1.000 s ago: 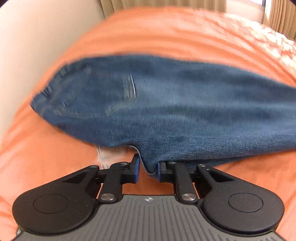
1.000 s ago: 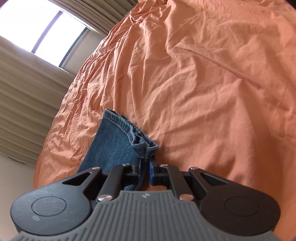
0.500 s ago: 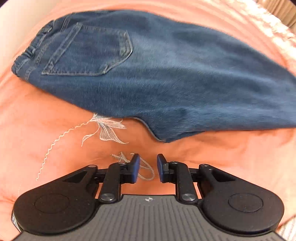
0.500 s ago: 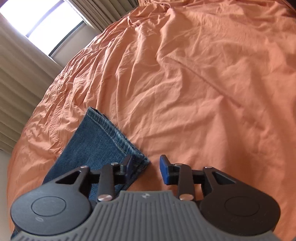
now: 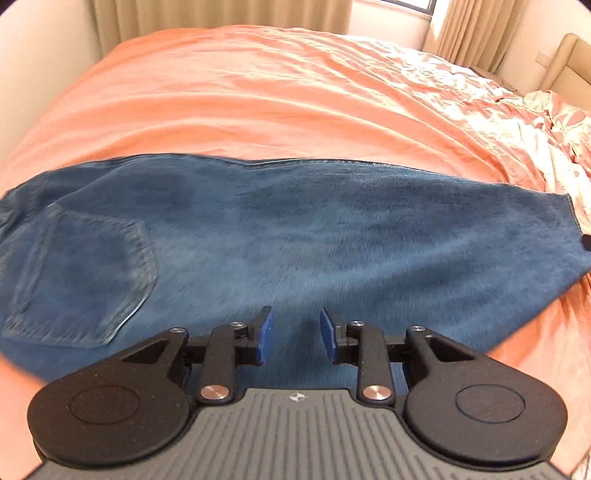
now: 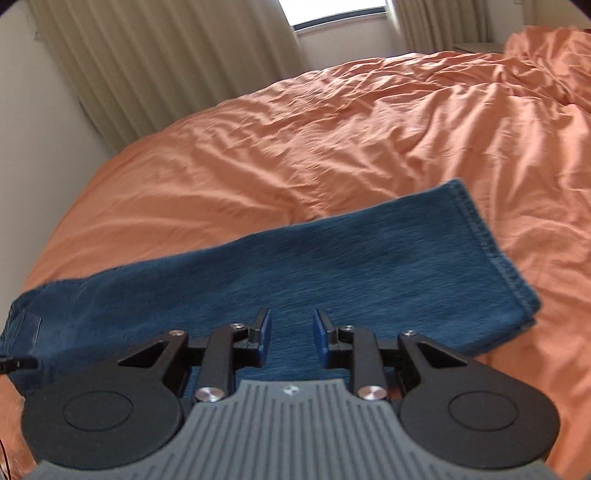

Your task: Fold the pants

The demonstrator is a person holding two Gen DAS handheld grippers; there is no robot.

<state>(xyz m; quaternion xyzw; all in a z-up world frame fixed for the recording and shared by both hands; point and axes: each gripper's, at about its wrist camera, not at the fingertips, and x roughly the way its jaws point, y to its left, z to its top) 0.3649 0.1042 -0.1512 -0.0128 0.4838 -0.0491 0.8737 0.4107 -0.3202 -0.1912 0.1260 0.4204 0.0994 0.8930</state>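
Observation:
Blue denim pants [image 5: 295, 236] lie flat across the orange bed, legs stacked one on the other. The waist and a back pocket [image 5: 81, 273] are at the left, the hems [image 6: 495, 258] at the right. My left gripper [image 5: 293, 334] is open and empty, over the near edge around the thigh. My right gripper [image 6: 291, 332] is open and empty, over the lower leg [image 6: 332, 266], left of the hem. Whether either gripper touches the cloth I cannot tell.
The orange duvet [image 5: 277, 99] covers the bed, rumpled toward the right [image 6: 443, 122]. Beige curtains [image 6: 155, 62] and a window [image 6: 332, 14] stand behind the bed. A wall [image 6: 33, 129] runs along the left. A beige headboard [image 5: 565, 62] is at far right.
Both grippers let go of the pants and opened. Both then moved over the flat denim; the right one swung to face the window.

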